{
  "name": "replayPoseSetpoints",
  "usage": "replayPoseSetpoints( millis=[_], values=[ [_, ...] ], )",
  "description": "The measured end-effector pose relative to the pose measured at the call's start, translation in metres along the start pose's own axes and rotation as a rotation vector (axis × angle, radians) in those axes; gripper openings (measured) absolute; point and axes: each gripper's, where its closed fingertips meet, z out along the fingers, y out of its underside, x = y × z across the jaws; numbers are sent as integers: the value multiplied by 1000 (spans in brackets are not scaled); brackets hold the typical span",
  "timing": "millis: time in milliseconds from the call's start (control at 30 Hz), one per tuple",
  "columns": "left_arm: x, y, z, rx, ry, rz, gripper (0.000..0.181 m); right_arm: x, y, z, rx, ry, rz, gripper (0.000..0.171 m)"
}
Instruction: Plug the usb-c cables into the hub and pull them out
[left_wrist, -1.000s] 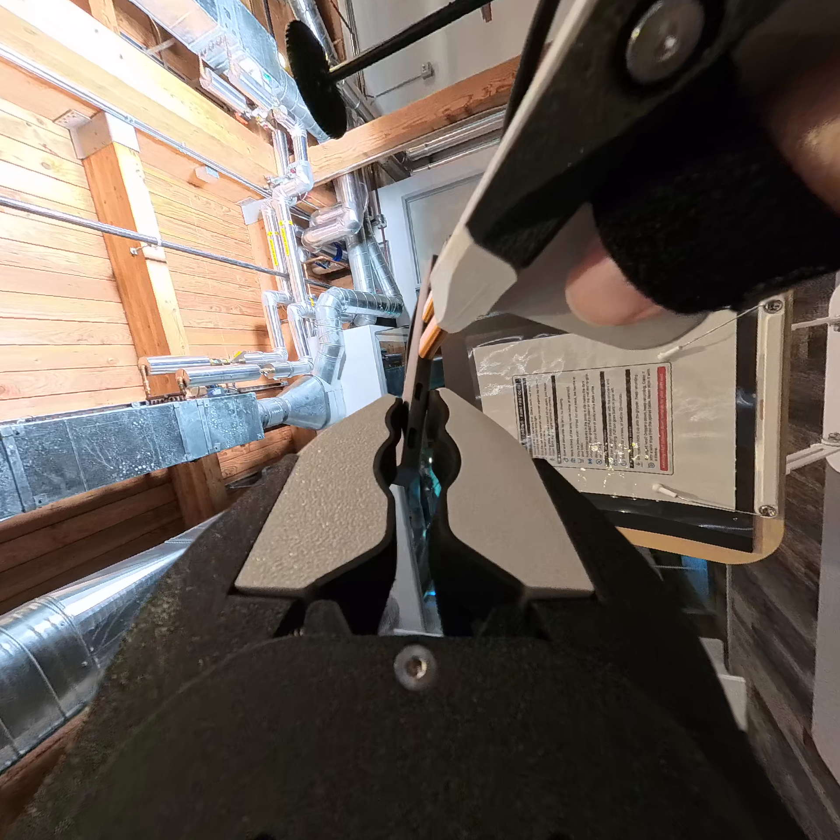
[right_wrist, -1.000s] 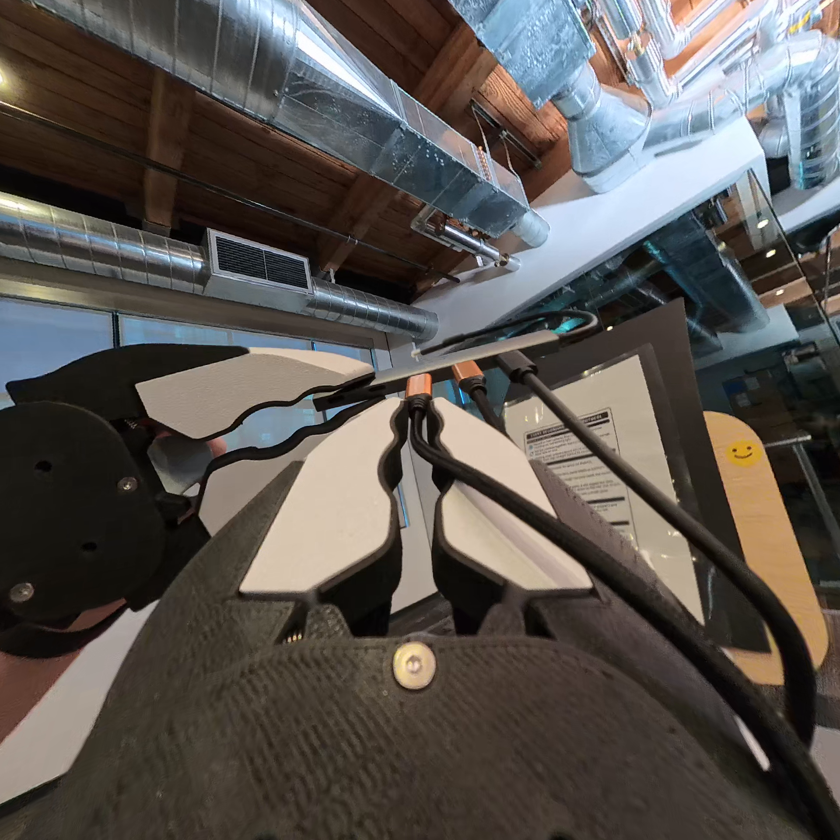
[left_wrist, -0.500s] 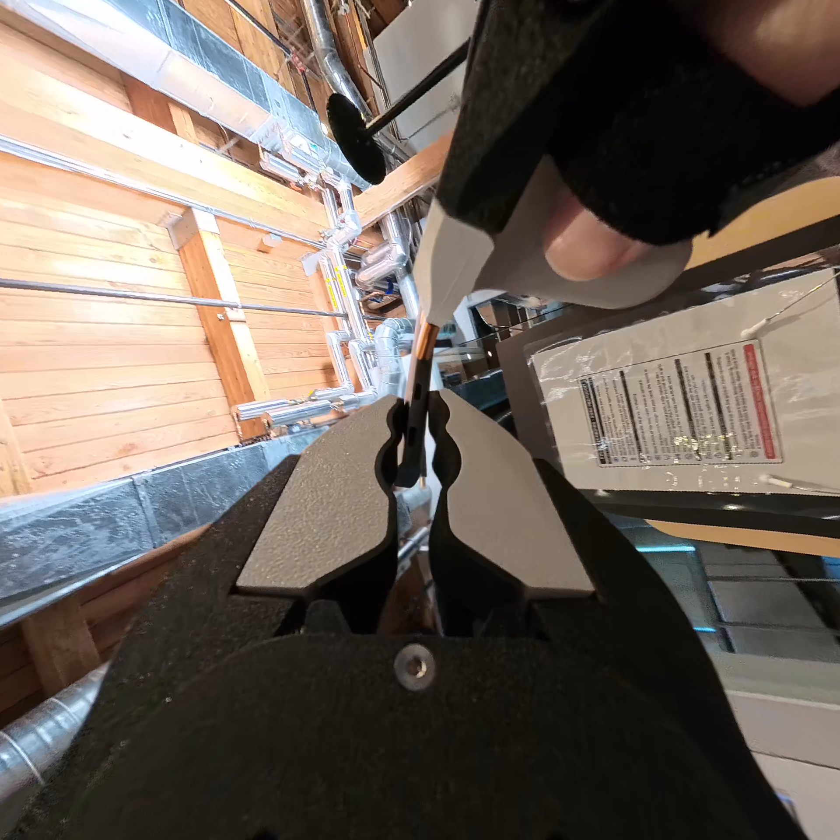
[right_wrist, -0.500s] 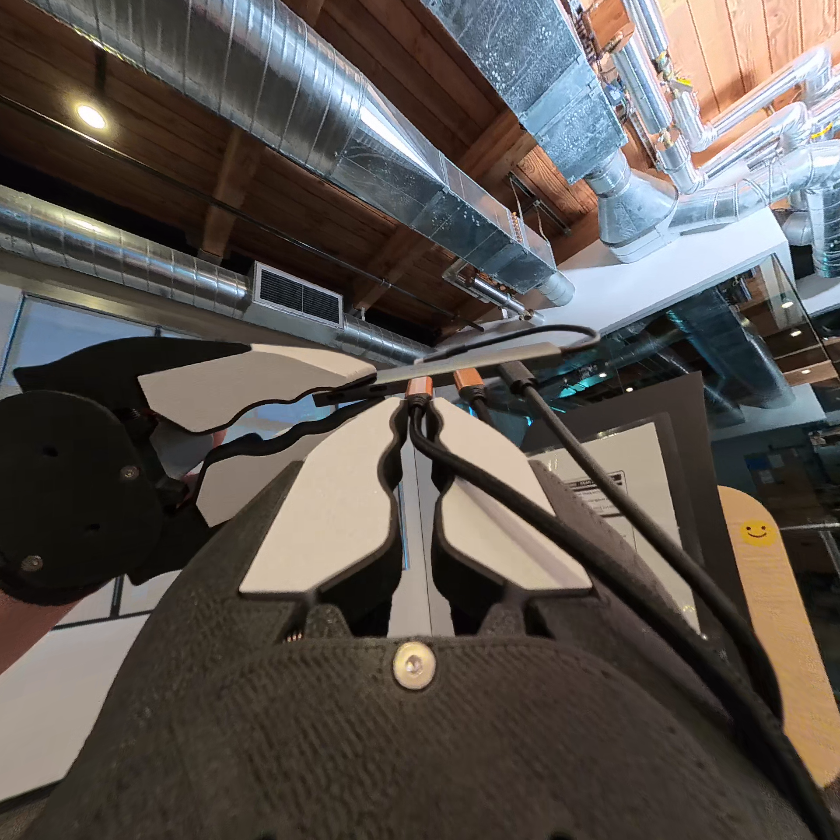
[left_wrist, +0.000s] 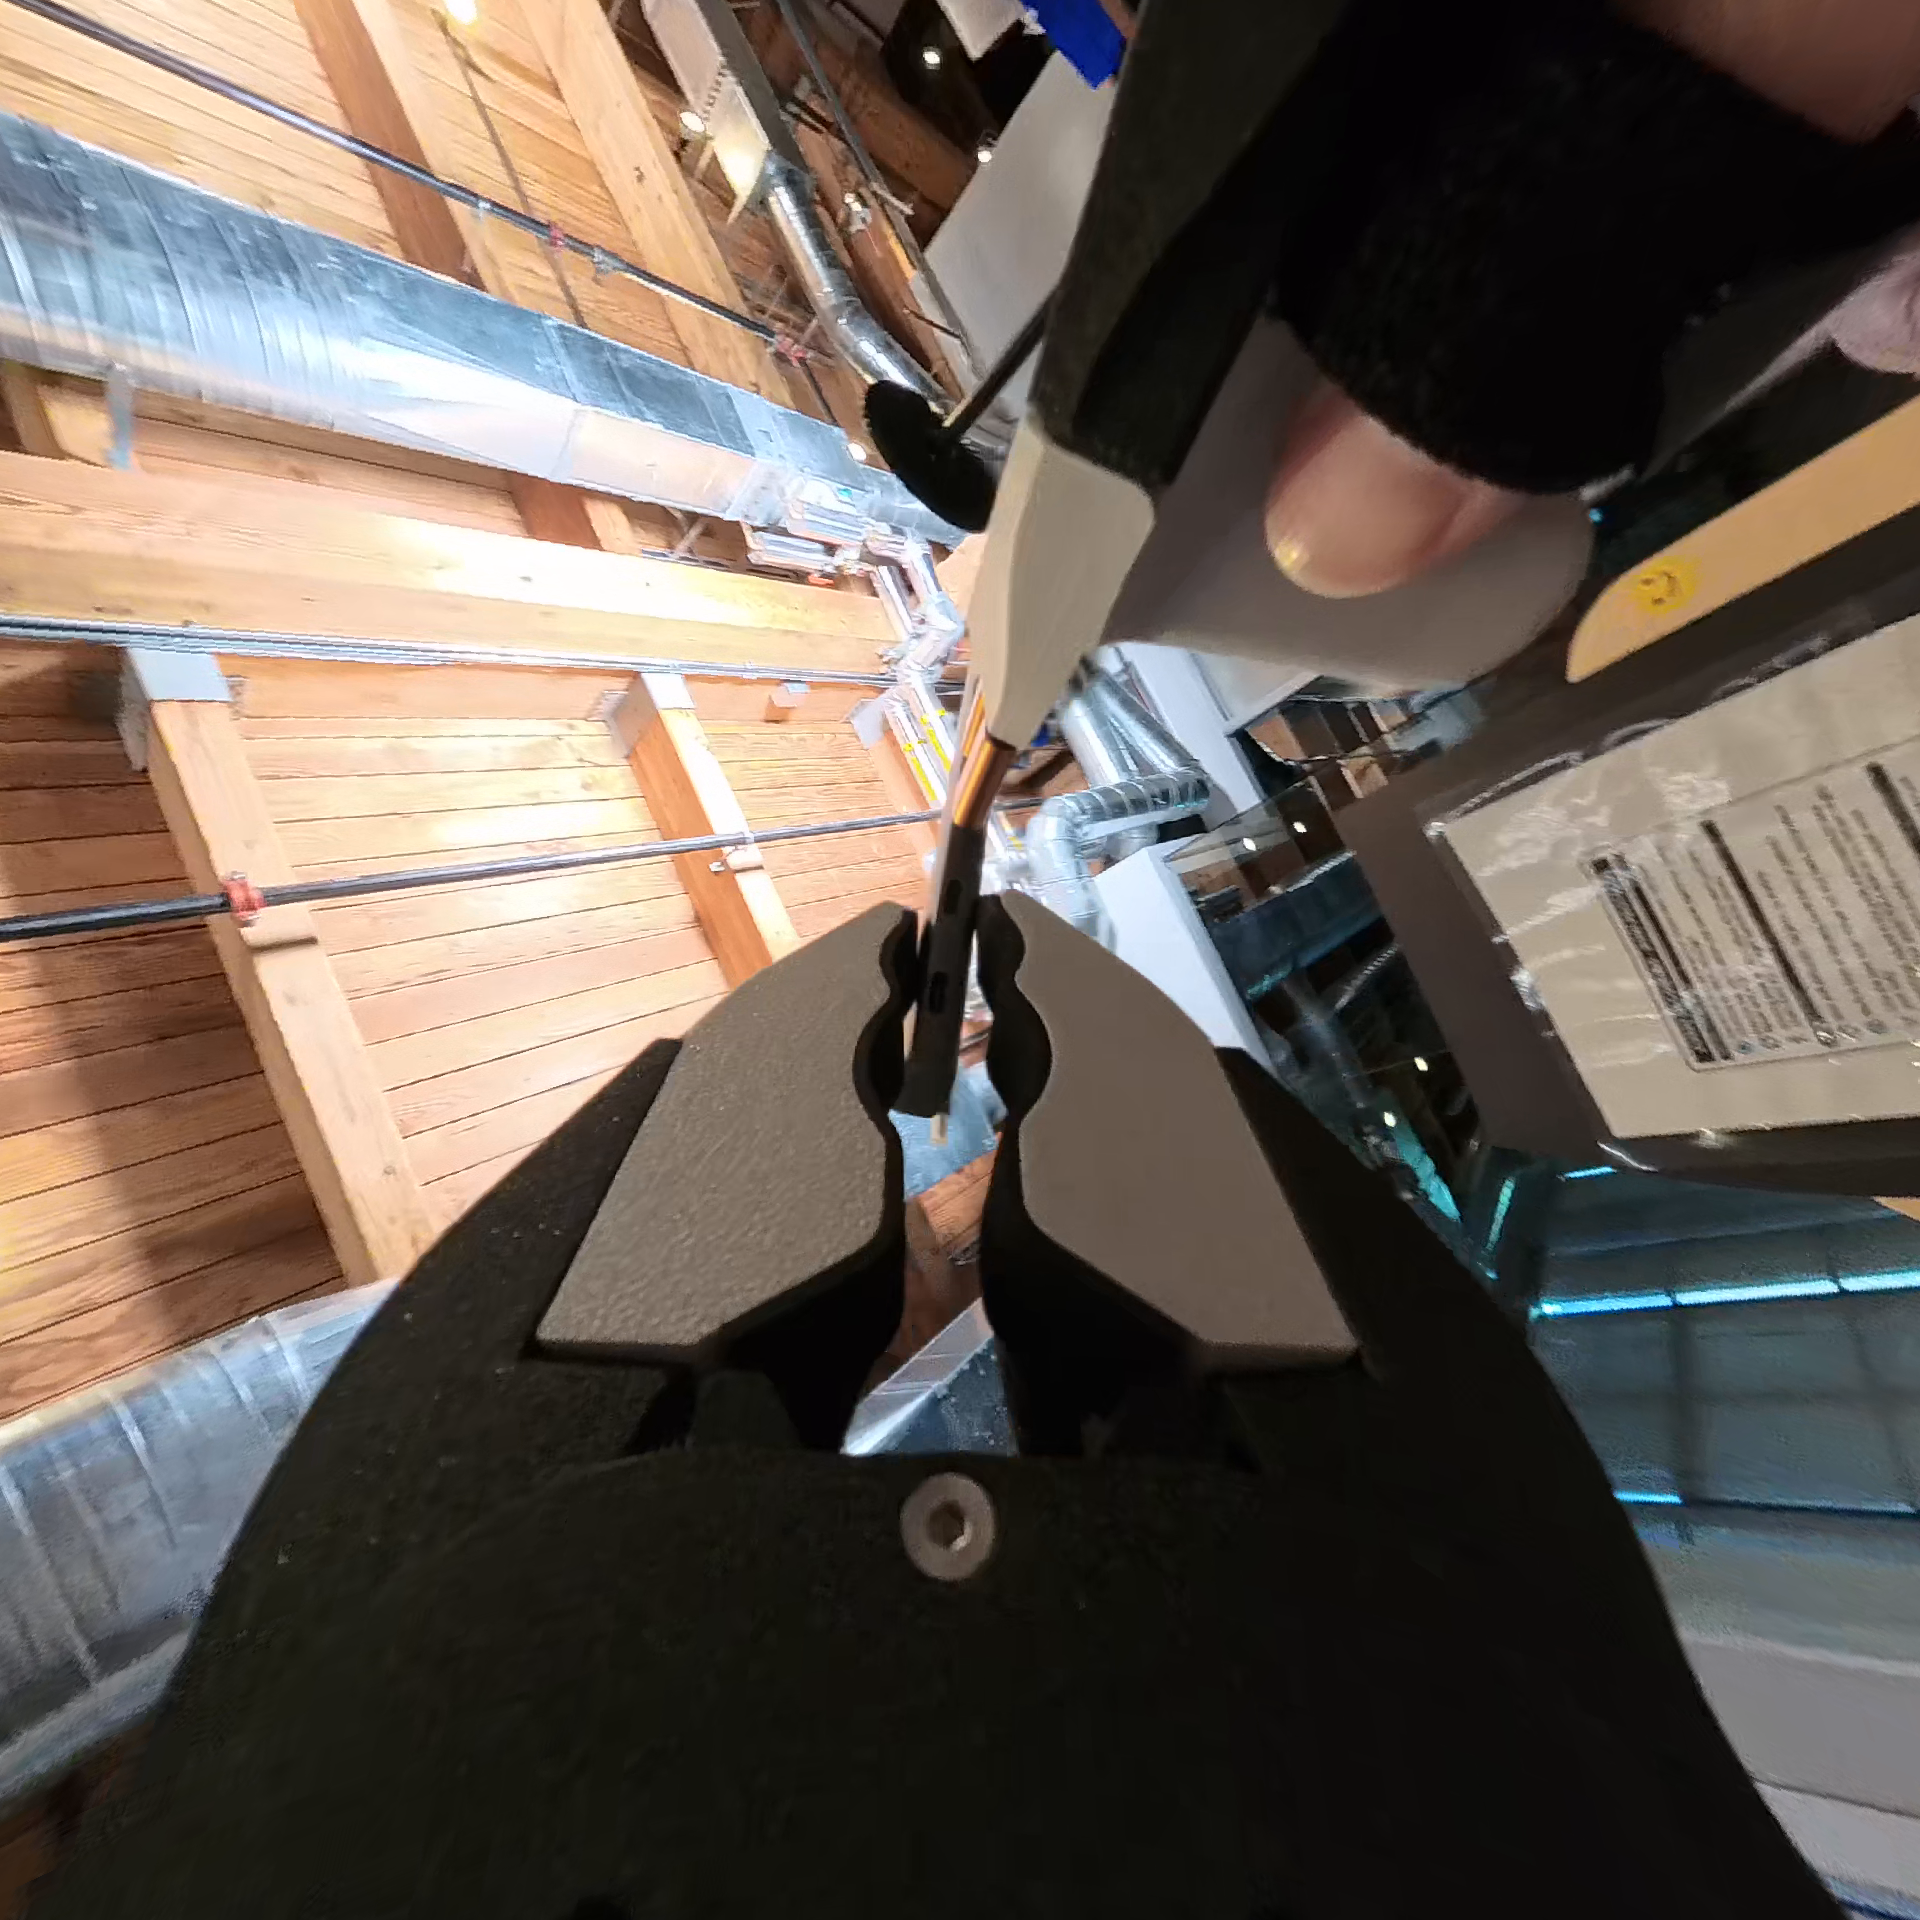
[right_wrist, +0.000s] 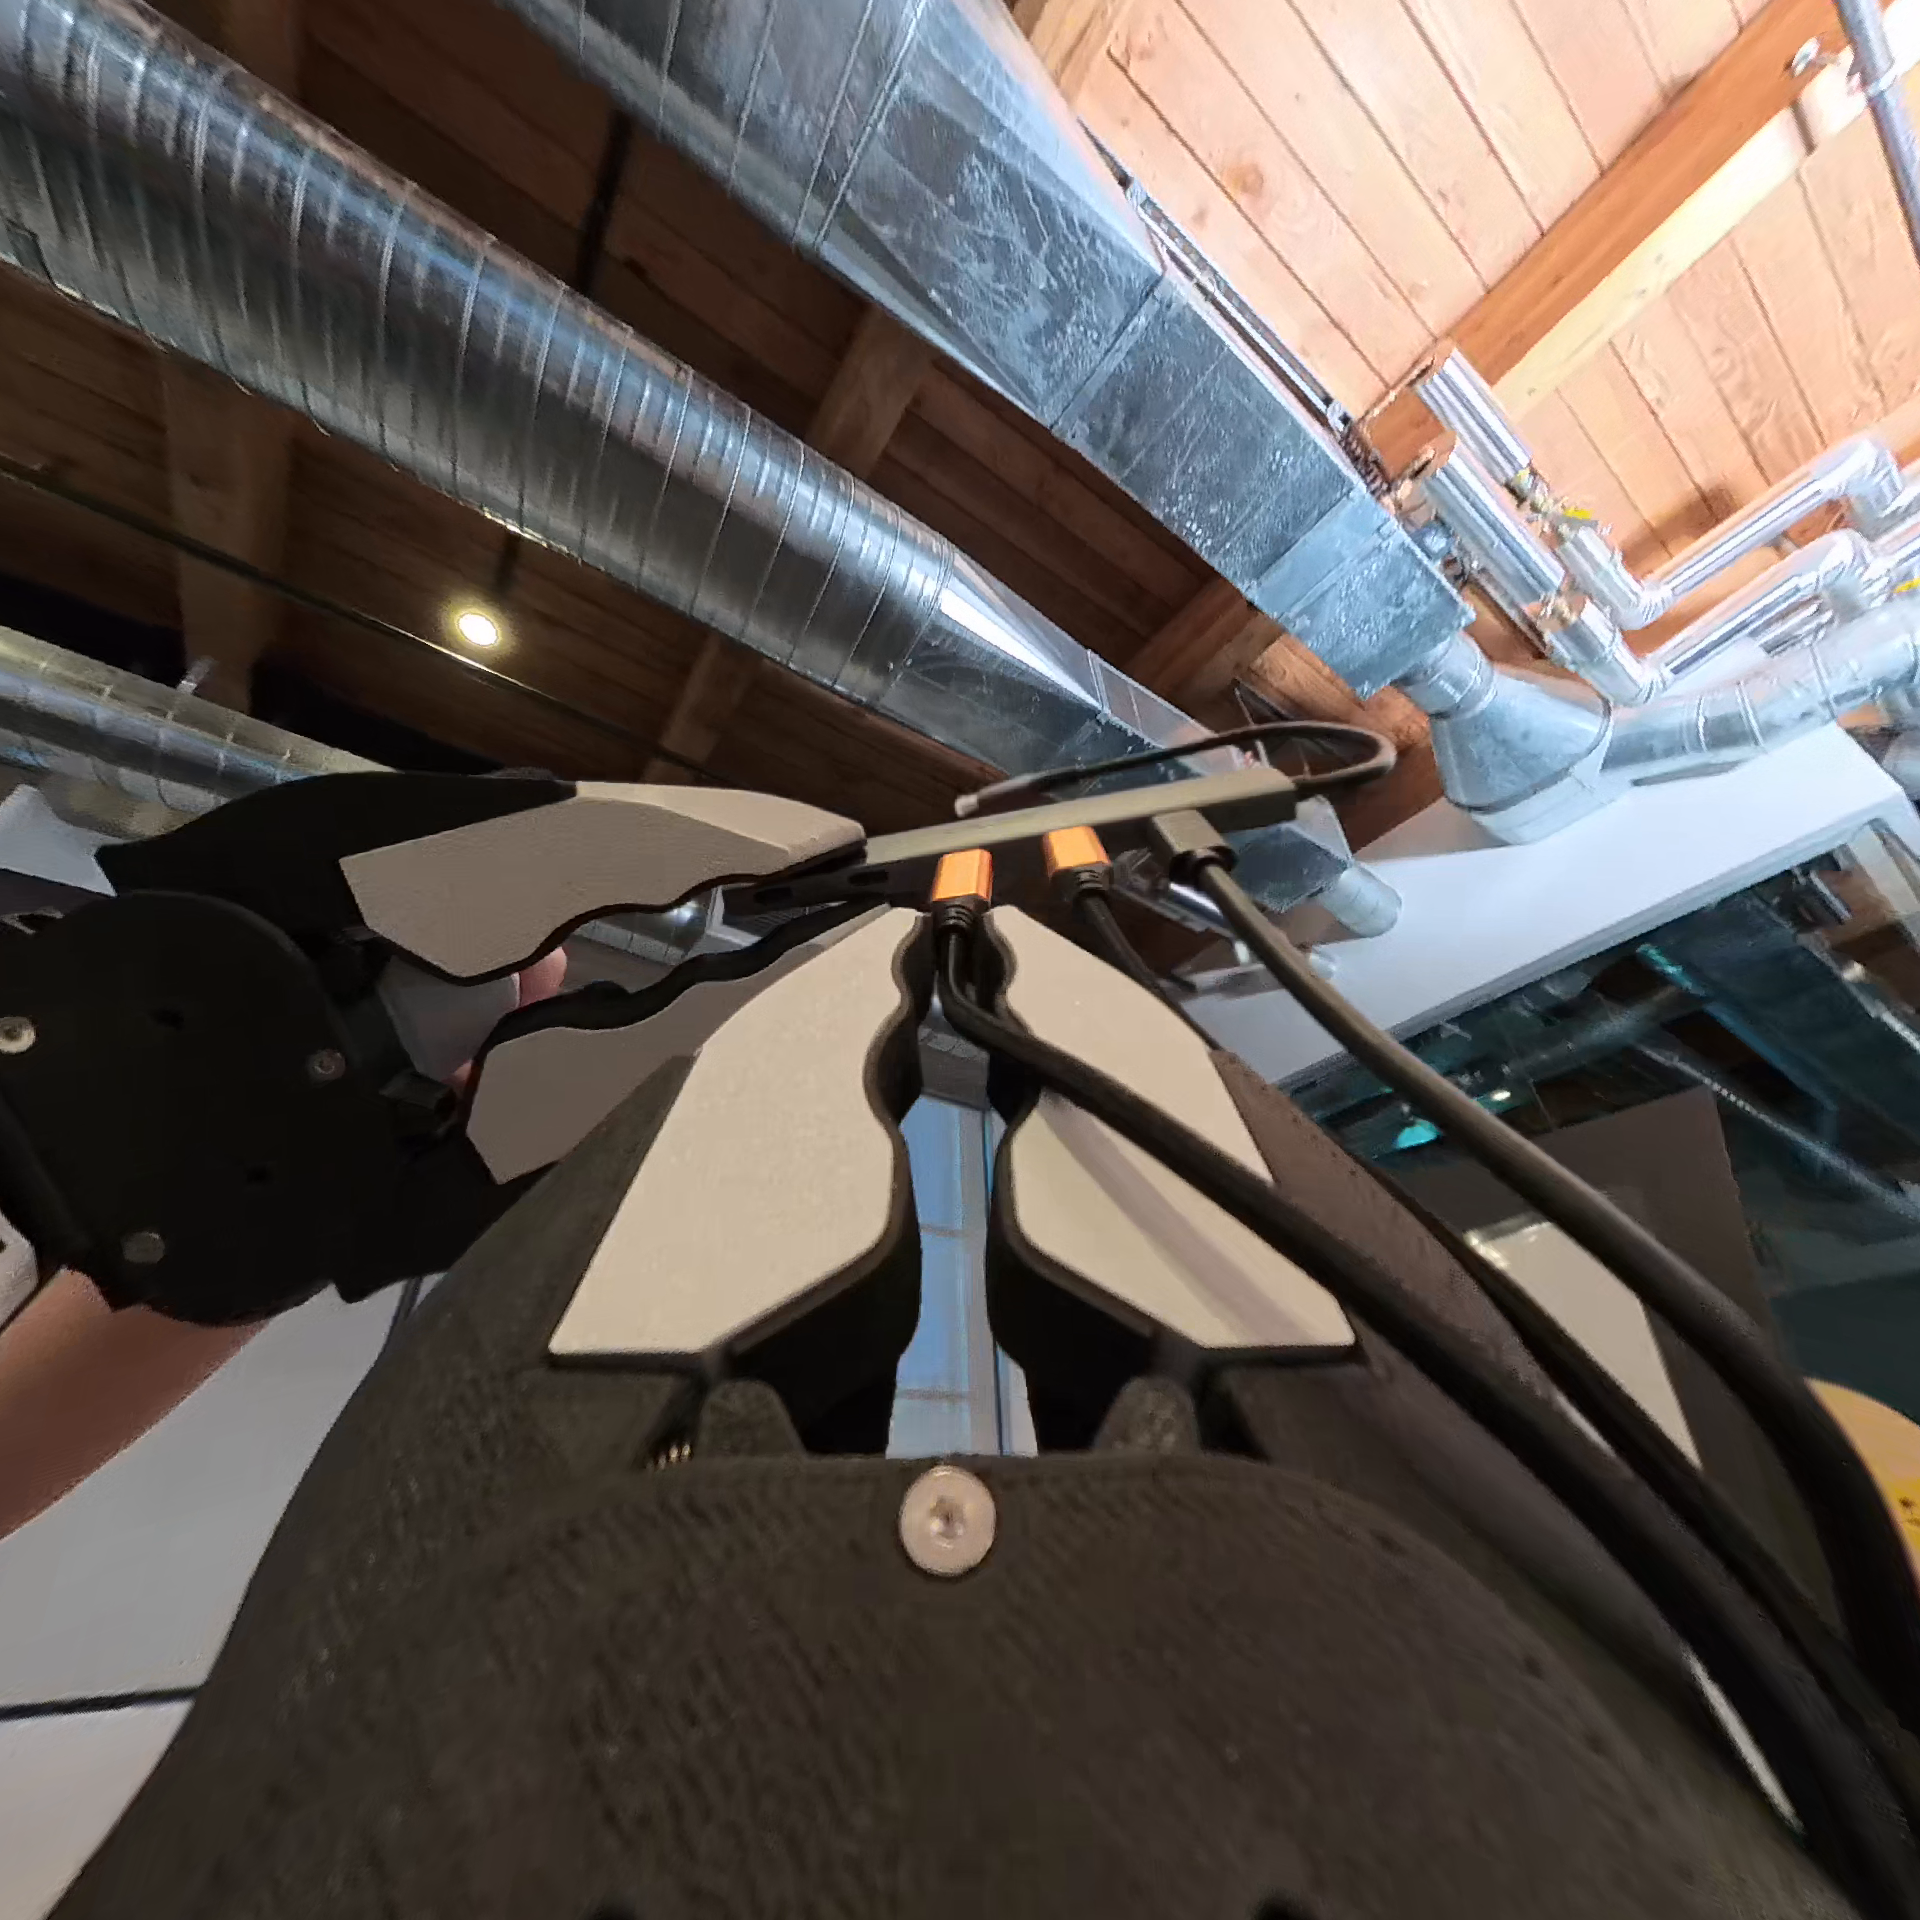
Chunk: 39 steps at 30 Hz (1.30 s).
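holding the hub (right_wrist: 1081, 821) by its near-left end, the left claw (left_wrist: 951, 997) is clenched on the thin dark bar, which is lifted in the air and seen against the ceiling ducts (right_wrist: 623, 416). the right claw (right_wrist: 954, 935) is clenched on the black boot of the first cable (right_wrist: 1195, 1101), just below its orange plug (right_wrist: 961, 876), which sits in the hub. to the right of it a second orange plug (right_wrist: 1075, 852) and a black plug (right_wrist: 1179, 831) are also in the hub, and their cables hang down to the right. the hub's own short lead (right_wrist: 1299, 748) loops over its far end.

the hub looks light, thin and stiff, with smooth metal sides, so i think it can slip or turn between the pads if the pull is not straight. it is held only at one end, so a pull far from this end will lever it. the cables are soft and will bend, so they are poor places to pull. the better hold is the rigid boot close to the plug, where the right claw is now. the plug tongue is small and i judge it fragile against side load, so the pull should go along the port axis, without rocking.
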Motion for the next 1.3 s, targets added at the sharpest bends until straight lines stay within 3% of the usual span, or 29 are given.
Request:
replayPoseSetpoints(
  millis=[200,567,1300],
  values=[
    [-16,-3,1,-22,-99,-23,10,-4,-16,1,28,23,-47,7],
    [-4,12,10,-129,-82,-93,11,-5,-3,4,-62,48,-85,8],
    [8,18,8,-152,-45,-124,11,5,8,5,-126,118,-63,7]
  ],
)
